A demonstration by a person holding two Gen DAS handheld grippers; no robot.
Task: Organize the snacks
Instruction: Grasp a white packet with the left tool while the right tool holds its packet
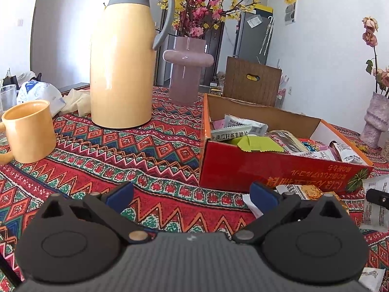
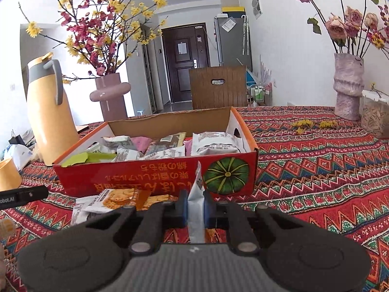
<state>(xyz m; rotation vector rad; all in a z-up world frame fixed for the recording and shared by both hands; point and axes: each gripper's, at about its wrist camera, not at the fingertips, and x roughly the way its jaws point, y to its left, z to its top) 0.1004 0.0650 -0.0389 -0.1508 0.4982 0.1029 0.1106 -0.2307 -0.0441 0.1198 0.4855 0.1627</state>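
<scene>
So the right gripper (image 2: pixel 195 205) has its jaws clamped on a white snack packet (image 2: pixel 197 194) — it's held on edge, long axis running up and away from the jaws, top corner poking up in front of the red box (image 2: pixel 155 177). The box sits dead ahead of that hand on the desk (image 2: pixel 316 170), just beyond the packet, already half full of wrappers. My guess is the next move is simply up and forward over the near wall, then let go. A couple more packets (image 2: pixel 109 203) lie on the cloth right against the box front. The left gripper (image 1: pixel 192 194) hangs with jaws wide apart, nothing between them — the box lies off to its right, so the right hand is clearly nearer.
</scene>
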